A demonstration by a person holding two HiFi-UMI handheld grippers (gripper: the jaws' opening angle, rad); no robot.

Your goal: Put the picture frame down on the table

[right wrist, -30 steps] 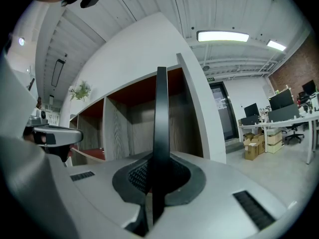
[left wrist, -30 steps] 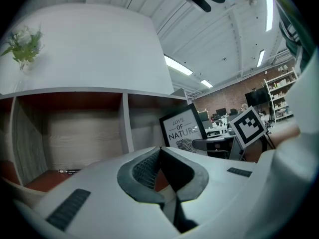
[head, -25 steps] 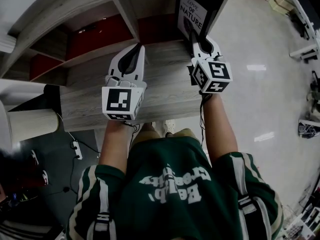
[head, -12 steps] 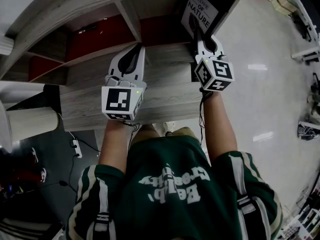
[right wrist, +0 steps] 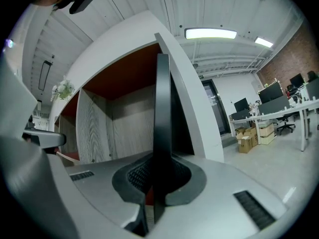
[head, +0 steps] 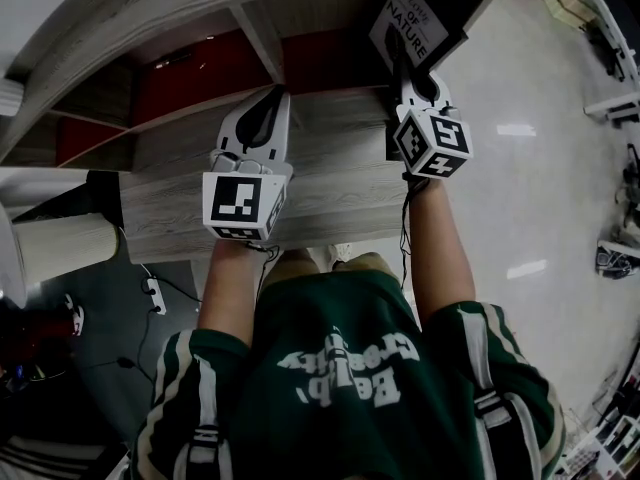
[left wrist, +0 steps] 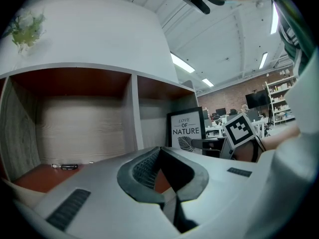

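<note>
The black-rimmed picture frame with the white "Love of Nature" print (head: 412, 28) stands upright at the mouth of the right-hand compartment of the grey wood-grain shelf unit with red back panels (head: 200, 73). Its long axis runs straight up. Whether its foot rests on the wood, no view tells. The right gripper (head: 400, 60) has it: the gripper's own view shows the frame edge-on, a thin dark blade rising between the two pads, pinched tight on its side edge. The printed face looks across toward the left gripper (head: 277, 96), which hangs well apart, its tips pressed together on nothing. The bare grey wood-grain table top (head: 330, 198) lies on the person's side of the frame, under both grippers. So I'd judge the right hand does this alone, bringing the frame back and tipping it flat.
</note>
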